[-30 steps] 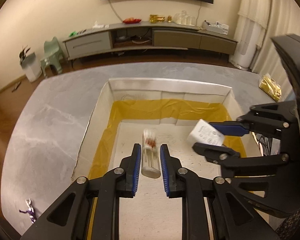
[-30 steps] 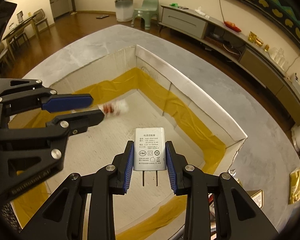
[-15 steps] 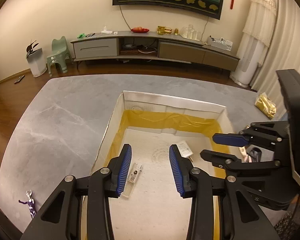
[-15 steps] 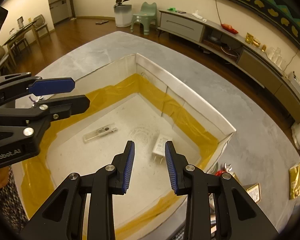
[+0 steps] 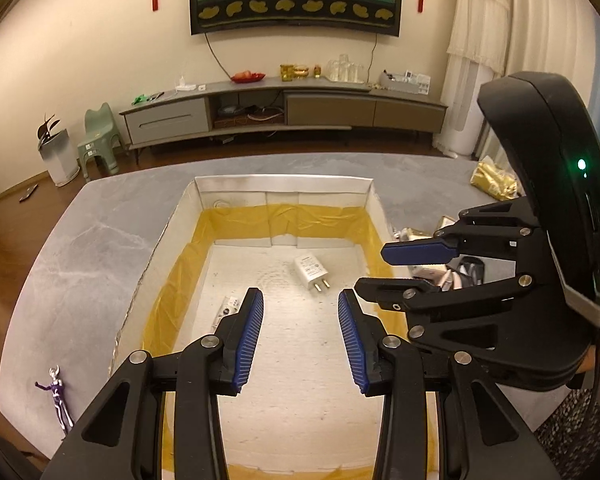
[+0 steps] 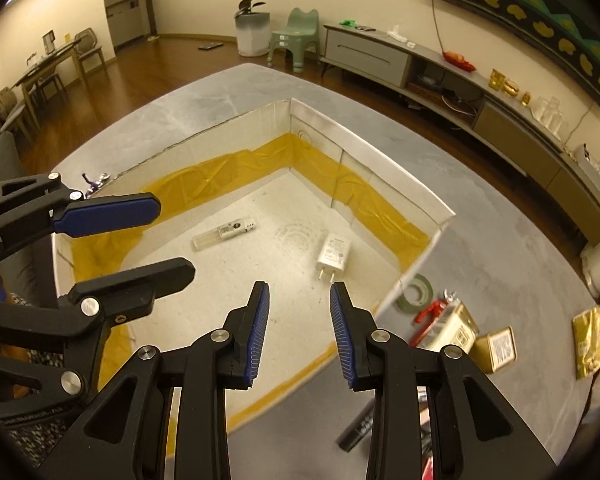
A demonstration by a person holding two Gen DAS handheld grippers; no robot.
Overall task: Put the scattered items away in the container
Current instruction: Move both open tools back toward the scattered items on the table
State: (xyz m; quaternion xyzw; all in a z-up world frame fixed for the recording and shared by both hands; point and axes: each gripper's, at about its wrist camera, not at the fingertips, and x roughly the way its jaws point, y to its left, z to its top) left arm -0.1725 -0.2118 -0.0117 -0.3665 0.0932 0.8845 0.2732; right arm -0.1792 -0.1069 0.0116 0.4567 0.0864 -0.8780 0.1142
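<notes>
Both of your grippers have let go and pulled up since a second ago: then the left one clamped the clear tube and the right one the white charger, and now those two things lie on the floor of the container (image 5: pixel 280 190). Your left gripper (image 5: pixel 300 320) hangs over the near half of the box with its two blue pads spread wide and nothing between them. Your right gripper (image 6: pixel 298 328) is likewise parted and empty, above the box's near right edge.

Count inside the box: two items. One clear tube (image 6: pixel 224 233) lies flat toward the left, one white charger (image 6: pixel 333 254) with its two prongs pointing your way lies to the right, and the two are well apart.

Outside the box on the grey table (image 6: pixel 480 248) you have more to count. One small purple figure (image 5: pixel 56 394) lies near the left front corner. To the right of the box sit one green tape roll (image 6: pixel 416 298) just beside the wall, one red tool (image 6: pixel 430 314), two gold boxes (image 6: pixel 496 348) side by side, one gold foil packet (image 6: pixel 590 340) farther out, and one black pen-like thing (image 6: pixel 358 428) near your right gripper.
</notes>
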